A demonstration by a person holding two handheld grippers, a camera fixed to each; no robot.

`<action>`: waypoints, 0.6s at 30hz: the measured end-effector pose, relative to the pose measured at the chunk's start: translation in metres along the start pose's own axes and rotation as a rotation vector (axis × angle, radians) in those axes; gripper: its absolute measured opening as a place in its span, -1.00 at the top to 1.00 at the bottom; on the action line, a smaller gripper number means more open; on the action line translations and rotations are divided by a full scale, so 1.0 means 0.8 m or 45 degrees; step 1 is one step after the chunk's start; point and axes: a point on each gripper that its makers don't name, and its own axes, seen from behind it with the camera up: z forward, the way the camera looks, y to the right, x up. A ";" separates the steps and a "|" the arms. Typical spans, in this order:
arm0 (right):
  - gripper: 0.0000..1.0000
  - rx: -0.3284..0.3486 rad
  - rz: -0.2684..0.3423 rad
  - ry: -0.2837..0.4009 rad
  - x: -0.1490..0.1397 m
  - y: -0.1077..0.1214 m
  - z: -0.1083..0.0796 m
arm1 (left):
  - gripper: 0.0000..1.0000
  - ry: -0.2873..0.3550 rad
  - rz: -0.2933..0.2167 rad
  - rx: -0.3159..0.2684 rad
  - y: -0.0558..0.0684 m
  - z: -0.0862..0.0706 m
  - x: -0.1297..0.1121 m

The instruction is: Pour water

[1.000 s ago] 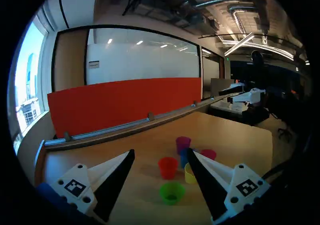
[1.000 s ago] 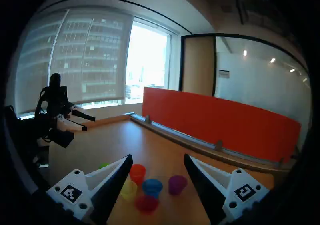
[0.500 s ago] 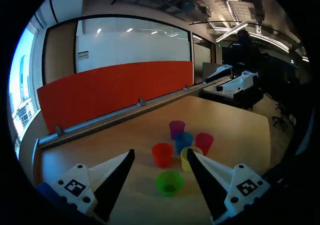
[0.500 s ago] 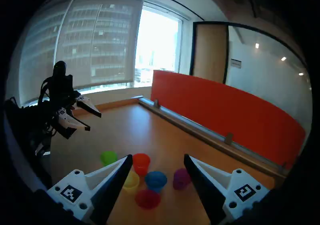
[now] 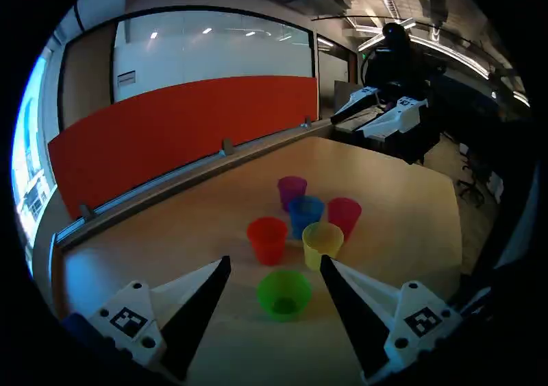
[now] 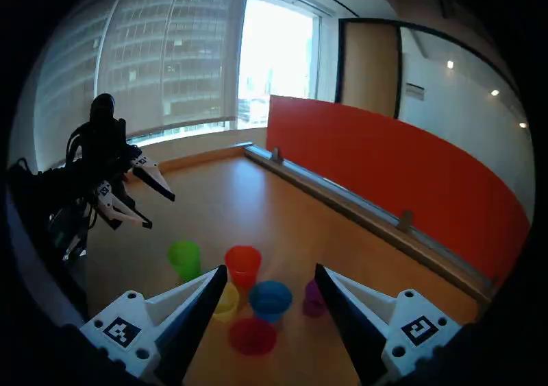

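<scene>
Now: both grippers hang above the worktop (image 5: pixel 411 208), carrying nothing. Left gripper (image 5: pixel 274 258): jaws spread wide. Right gripper (image 6: pixel 269 268): jaws spread just as wide, pinching nothing.

Six small cups stand upright in a tight cluster, long axes vertical, mouths up. I cannot tell which one, if any, holds water.

From the left jaws, the green cup (image 5: pixel 283 293) lies dead ahead on the centre line, just past and below the tips. It is the nearest cup and stands a little apart from the rest. Behind it come the orange cup (image 5: pixel 267 239) and yellow cup (image 5: pixel 322 243), then the blue cup (image 5: pixel 305 214), the purple cup (image 5: pixel 292 190) farthest.

From the right jaws, the red cup (image 6: pixel 252 336) sits lowest between the tips and closest in, with the blue one just beyond it.

Judgement: left is better placed for green, right for red. Either grasp means dropping down and closing across the cup's side, jaws level, so the cup stays upright until the tilt.
</scene>
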 end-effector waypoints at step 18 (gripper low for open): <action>-0.99 0.027 -0.005 -0.116 -0.048 0.015 0.052 | -0.95 -0.174 0.022 -0.067 0.007 0.043 -0.067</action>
